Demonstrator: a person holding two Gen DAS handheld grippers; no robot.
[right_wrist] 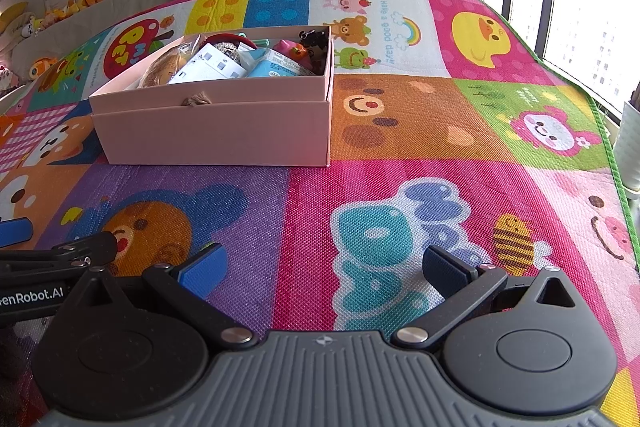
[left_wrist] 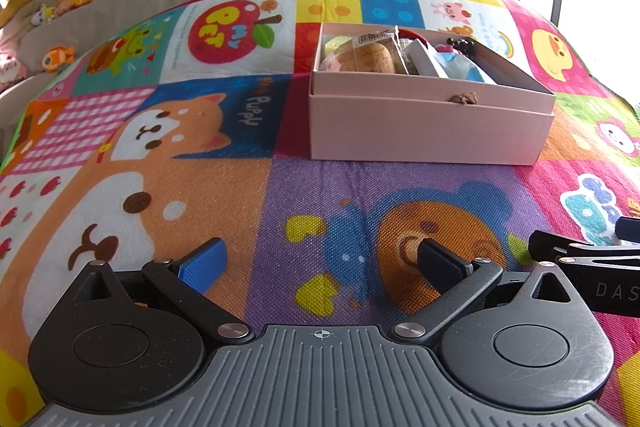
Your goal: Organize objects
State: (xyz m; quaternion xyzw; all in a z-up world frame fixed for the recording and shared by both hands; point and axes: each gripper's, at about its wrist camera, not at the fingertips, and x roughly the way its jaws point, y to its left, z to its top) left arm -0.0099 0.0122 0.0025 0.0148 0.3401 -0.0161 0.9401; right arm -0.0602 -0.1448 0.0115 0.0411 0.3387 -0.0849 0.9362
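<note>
Woven cartoon play mat (left_wrist: 248, 187) beneath me, matte pink cardboard box (left_wrist: 424, 123) at one o'clock, crammed with trinkets, my left gripper (left_wrist: 320, 259) and right gripper (right_wrist: 322, 265) both spread apart, empty.

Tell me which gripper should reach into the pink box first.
Left, probably, by a slight margin. From the left gripper the pink box sits nearly straight ahead; from the right gripper it lies off to the left. Both have jaws open and empty, low over the play mat.
</note>
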